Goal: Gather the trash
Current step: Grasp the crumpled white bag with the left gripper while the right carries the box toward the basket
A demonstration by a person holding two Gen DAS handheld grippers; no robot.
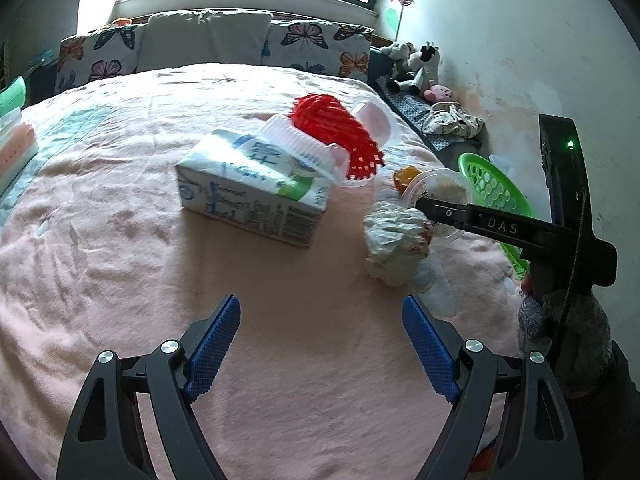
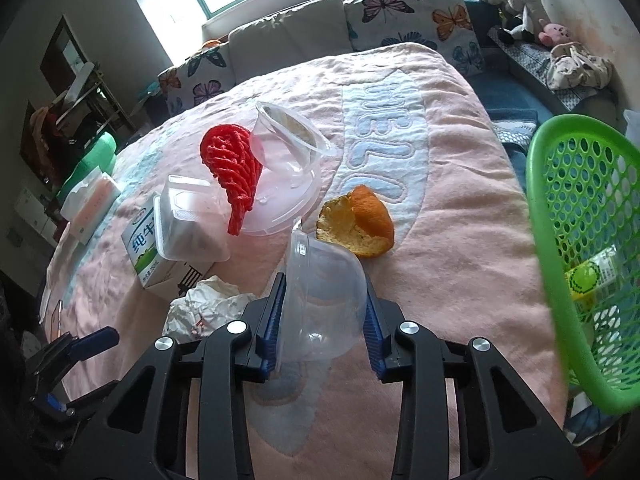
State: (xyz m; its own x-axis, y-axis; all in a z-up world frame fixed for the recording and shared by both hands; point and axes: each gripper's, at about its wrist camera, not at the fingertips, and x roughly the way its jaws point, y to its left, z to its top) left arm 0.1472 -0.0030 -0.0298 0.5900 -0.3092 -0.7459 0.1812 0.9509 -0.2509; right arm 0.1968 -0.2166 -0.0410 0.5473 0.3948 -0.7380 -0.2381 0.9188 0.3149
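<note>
Here, on a bed covered by a pink blanket [image 2: 460, 240], the right gripper [image 2: 325, 320] pinches a clear plastic cup [image 2: 324, 300] lying on its side, blue pads pressed against its walls. The left gripper [image 1: 322, 340] hovers over bare blanket with its jaws spread wide and nothing between them. Just left of the held cup sits a crumpled paper wad [image 2: 208, 304], touching the corner of a milk carton [image 2: 148, 252]. A clear plastic box [image 2: 192, 224] rests on top of the carton. Just beyond the cup lies a piece of orange peel [image 2: 356, 224]. Farther on, a red mesh net [image 2: 232, 164] drapes over a clear plastic lid [image 2: 288, 196], with a second clear cup [image 2: 288, 128] tipped on it. A green perforated basket [image 2: 584, 240] stands at the bed's right edge, a yellow-green wrapper [image 2: 592, 280] inside. Butterfly-print pillows [image 2: 420, 12] line the headboard under a window; stuffed toys [image 2: 516, 4] sit in the far right corner.
</note>
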